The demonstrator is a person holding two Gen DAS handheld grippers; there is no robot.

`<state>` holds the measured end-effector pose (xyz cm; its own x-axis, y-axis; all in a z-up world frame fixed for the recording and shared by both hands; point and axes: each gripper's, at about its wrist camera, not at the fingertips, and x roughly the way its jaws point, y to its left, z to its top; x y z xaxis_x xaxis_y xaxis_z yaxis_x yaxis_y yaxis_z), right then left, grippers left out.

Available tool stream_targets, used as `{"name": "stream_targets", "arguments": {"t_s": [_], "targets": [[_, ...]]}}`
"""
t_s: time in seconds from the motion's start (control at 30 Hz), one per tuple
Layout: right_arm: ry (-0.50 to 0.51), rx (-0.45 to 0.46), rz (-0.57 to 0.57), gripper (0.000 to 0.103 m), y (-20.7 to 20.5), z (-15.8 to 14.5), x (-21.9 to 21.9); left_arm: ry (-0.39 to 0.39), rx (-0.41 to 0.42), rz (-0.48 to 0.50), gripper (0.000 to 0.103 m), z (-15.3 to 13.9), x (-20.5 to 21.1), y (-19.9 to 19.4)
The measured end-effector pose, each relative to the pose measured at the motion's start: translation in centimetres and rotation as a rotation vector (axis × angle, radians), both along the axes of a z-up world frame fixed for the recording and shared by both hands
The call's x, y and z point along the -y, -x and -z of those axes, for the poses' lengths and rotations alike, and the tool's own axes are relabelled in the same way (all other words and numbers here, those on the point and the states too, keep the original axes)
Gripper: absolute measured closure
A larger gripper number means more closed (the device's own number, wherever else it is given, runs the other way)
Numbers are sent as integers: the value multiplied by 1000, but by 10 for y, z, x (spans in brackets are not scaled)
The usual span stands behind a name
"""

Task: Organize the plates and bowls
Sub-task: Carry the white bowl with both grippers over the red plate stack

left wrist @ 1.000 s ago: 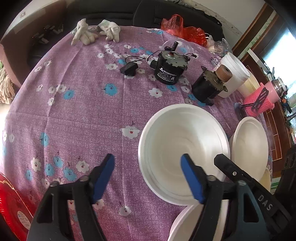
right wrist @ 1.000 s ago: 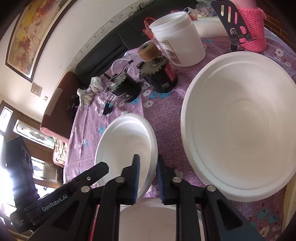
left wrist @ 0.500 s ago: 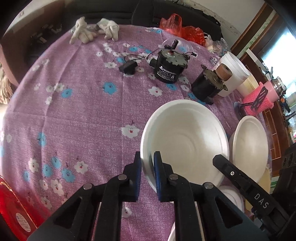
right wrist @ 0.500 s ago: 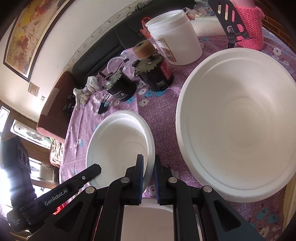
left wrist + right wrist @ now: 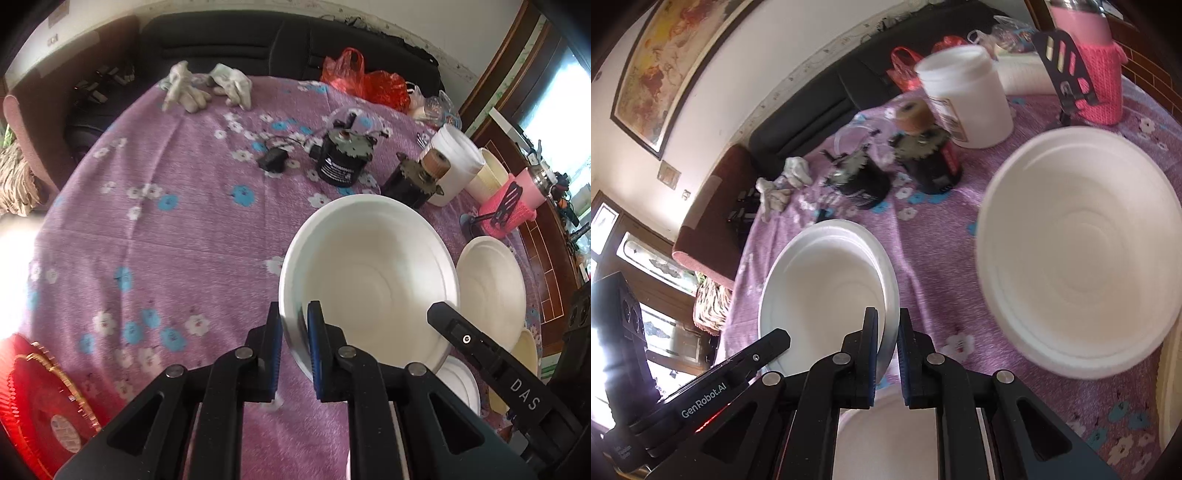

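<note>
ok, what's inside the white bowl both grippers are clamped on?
Nothing visible: the white bowl, pinched at its rim by left gripper and right gripper, shows only bare ribbed interior. What lies beneath it is covered.

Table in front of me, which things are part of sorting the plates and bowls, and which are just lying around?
Part of the job:
white bowl, gripped by left gripper and right gripper
white plate
small white dish

Lying about:
work gloves
two black motors
white tub
red bag
pink holder
</note>
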<state>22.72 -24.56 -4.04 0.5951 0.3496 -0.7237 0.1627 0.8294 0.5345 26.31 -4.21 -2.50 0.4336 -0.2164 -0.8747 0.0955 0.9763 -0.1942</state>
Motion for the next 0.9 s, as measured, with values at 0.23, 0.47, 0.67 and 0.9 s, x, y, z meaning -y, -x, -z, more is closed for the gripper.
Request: {"name": "stream_targets", "arguments": {"t_s": [0.23,0.47,0.67,0.9], "targets": [[-1,58,-78,92,22,-28,-49,-26,55,-69,89,-32,-59,47],[-9,113,-226,92,58,-51,-140,-66,84,-177,89,-54,-142,108],[-12,135,-317,92,85,-58,-208,-89,107,-257,89,-69,-201,152],[8,148,-377,92,108,-57,-257,-86,97,-316,88,-64,-245,182]]}}
